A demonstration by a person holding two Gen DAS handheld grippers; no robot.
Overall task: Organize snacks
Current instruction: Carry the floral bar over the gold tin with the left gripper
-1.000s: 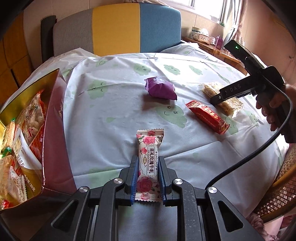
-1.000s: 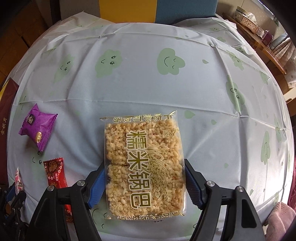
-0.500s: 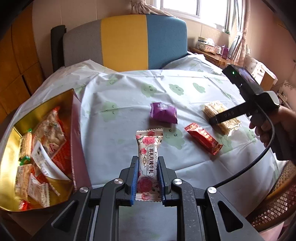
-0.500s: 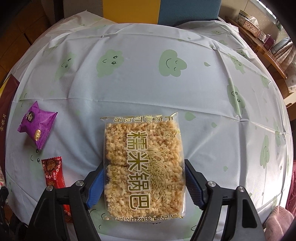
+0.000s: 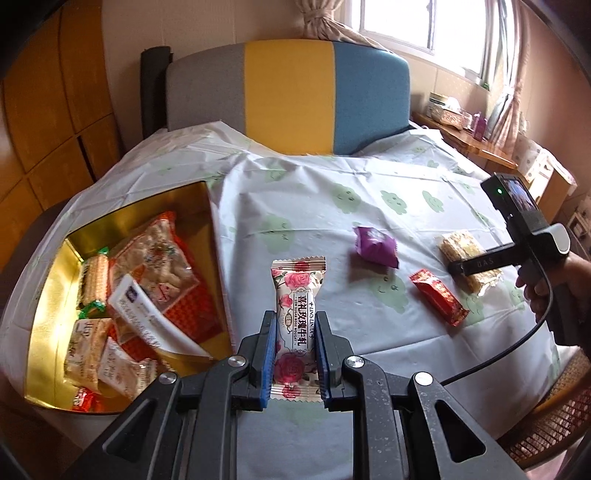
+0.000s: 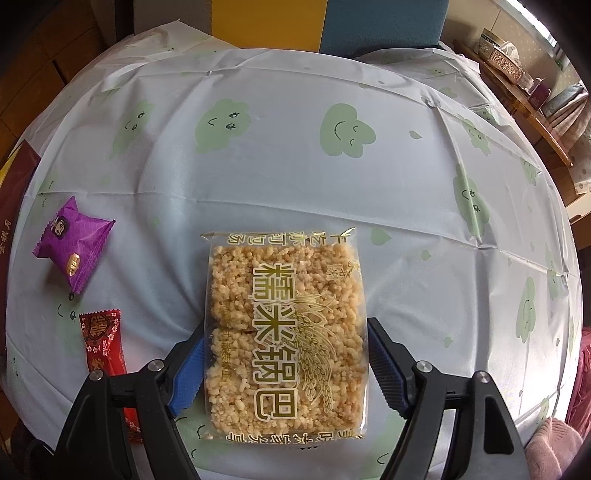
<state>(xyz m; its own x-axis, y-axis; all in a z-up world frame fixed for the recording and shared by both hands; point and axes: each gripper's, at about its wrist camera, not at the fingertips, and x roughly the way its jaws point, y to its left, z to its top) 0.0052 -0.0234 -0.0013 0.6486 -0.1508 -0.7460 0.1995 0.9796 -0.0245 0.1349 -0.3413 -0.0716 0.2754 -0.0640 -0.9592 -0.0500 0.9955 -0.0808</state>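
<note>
A home living room: curtained window (image 5: 424, 22), upholstered chair (image 5: 288, 96), cloud-print tablecloth (image 5: 314, 192), wooden cabinets (image 5: 48, 103).

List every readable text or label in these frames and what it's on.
"糯米锅巴": rice cracker pack, gold print; smaller gold lines along its edges not legible.
"LINS LINJIA", "LOW SUGAR ROSE NOUGAT": rose nougat bar; its Chinese line is blurred.
"DAS": right gripper, partly seen.
Red candy, purple packet: unreadable.

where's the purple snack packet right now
The purple snack packet lies loose on the cloud-print tablecloth, right of centre in the left wrist view, between the rose nougat bar and the rice cracker pack, just beyond the red candy.
</note>
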